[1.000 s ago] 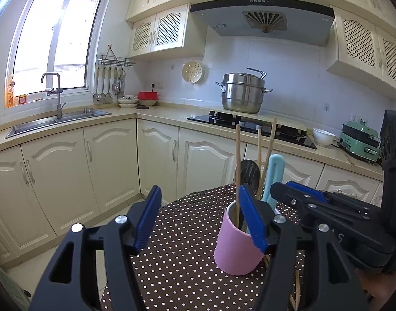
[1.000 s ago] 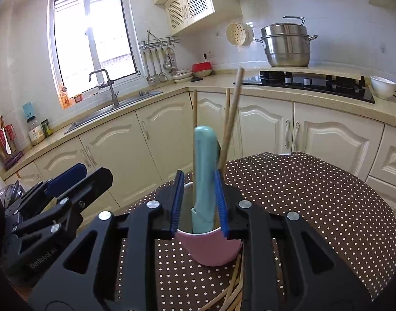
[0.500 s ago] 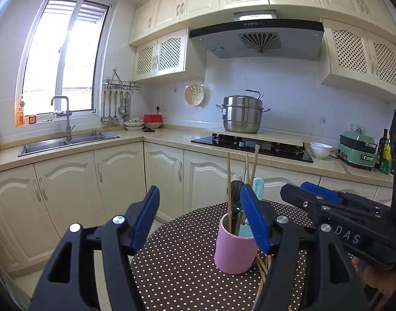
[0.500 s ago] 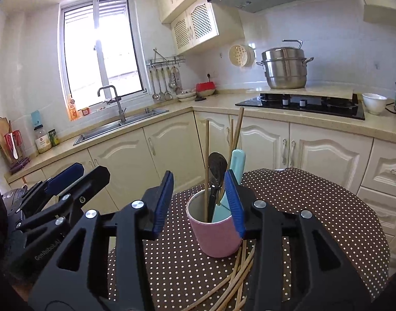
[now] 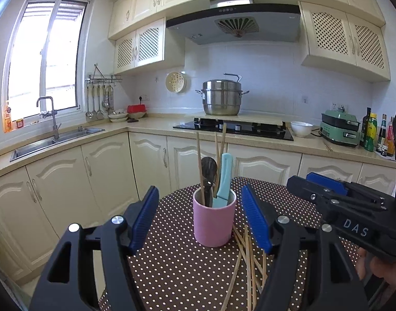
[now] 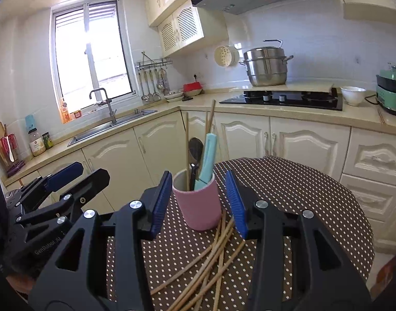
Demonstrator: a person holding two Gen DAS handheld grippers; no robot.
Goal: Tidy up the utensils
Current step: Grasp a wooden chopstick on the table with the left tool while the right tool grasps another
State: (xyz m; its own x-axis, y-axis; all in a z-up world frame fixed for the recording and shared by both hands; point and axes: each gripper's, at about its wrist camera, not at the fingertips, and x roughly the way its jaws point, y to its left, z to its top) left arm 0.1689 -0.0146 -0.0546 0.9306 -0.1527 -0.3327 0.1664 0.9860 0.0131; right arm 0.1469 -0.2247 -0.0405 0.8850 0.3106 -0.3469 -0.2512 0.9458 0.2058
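A pink cup (image 5: 214, 220) (image 6: 198, 204) stands on the brown dotted tablecloth (image 5: 172, 269) (image 6: 296, 191). It holds a light blue handled utensil (image 5: 224, 178) (image 6: 207, 160), a dark spoon (image 5: 209, 168) (image 6: 195, 147) and upright wooden chopsticks (image 5: 199, 160) (image 6: 186, 140). Several loose chopsticks (image 5: 247, 264) (image 6: 213, 256) lie in front of the cup. My left gripper (image 5: 200, 220) is open, pulled back from the cup. My right gripper (image 6: 198, 202) is opening, nothing pressed between its blue pads, also short of the cup.
The table's edge curves near cream cabinets (image 5: 99, 171). Behind are a sink (image 5: 55, 140), a hob (image 5: 234, 127) with a steel pot (image 5: 221, 98), a white bowl (image 5: 301, 128) and a green appliance (image 5: 340, 127). A hand (image 5: 374, 267) shows at the lower right.
Both grippers drew back from the cup. The right jaws let go of the light blue utensil, which now stands in the cup, and have widened. Loose chopsticks have come into view.
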